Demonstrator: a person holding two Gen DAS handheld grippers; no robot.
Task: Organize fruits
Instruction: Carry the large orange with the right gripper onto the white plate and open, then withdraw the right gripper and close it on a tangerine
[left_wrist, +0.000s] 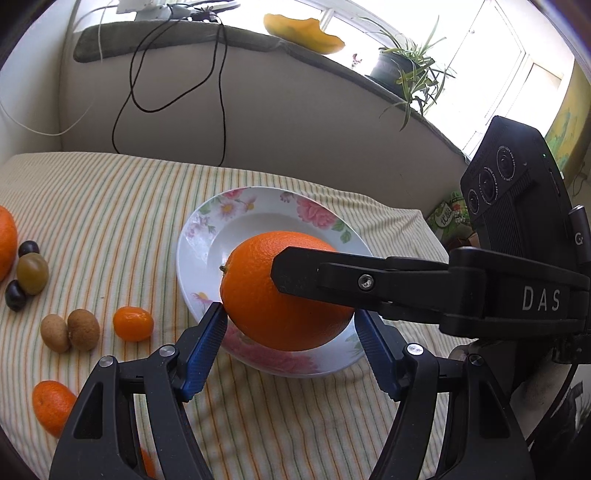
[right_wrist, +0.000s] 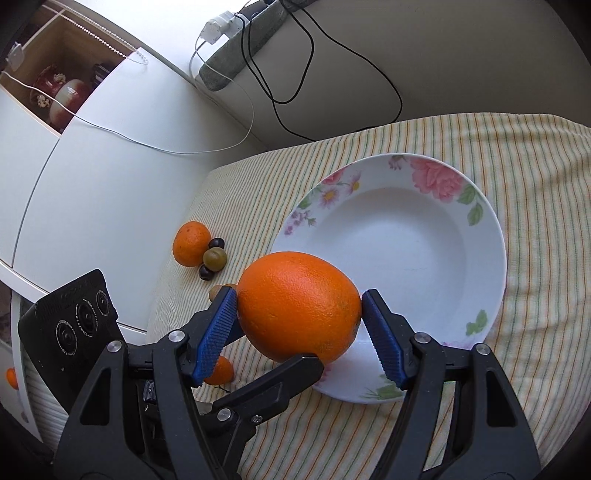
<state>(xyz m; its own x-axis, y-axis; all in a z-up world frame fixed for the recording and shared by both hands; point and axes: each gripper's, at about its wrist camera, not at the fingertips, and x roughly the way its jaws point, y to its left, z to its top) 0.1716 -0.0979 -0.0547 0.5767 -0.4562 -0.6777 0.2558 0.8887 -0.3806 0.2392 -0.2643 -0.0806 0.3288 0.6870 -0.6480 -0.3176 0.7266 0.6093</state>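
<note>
Tabletop (left_wrist: 110, 206): covered in a striped cloth; it carries the plate and the loose fruit.
Plate (right_wrist: 406, 162): white with pink flowers on the rim, bowl bare, on the cloth right of the loose fruit in the left wrist view.
Left claw (left_wrist: 290, 332): spread wide, blue pad tips against the left and right sides of the orange; it grips the fruit.
Right claw (right_wrist: 299, 299): also spread wide, blue pads against opposite sides of the same fruit. In the left wrist view one of its black fingers crosses the front of the fruit from the right.
Orange (left_wrist: 258, 295): held between both claws, over the near rim of the plate. Whether it touches the plate I cannot tell.
Second orange (right_wrist: 190, 243): on the cloth, well left of the plate, touching the small dark fruits.
Mandarins: one (left_wrist: 133, 323) just left of the plate, another (left_wrist: 51, 406) nearer the camera.
Brown fruits (left_wrist: 83, 328): two, side by side and touching, just left of the first mandarin.
Green fruit (left_wrist: 32, 273): between two dark berries (left_wrist: 15, 294), beside the second orange.
</note>
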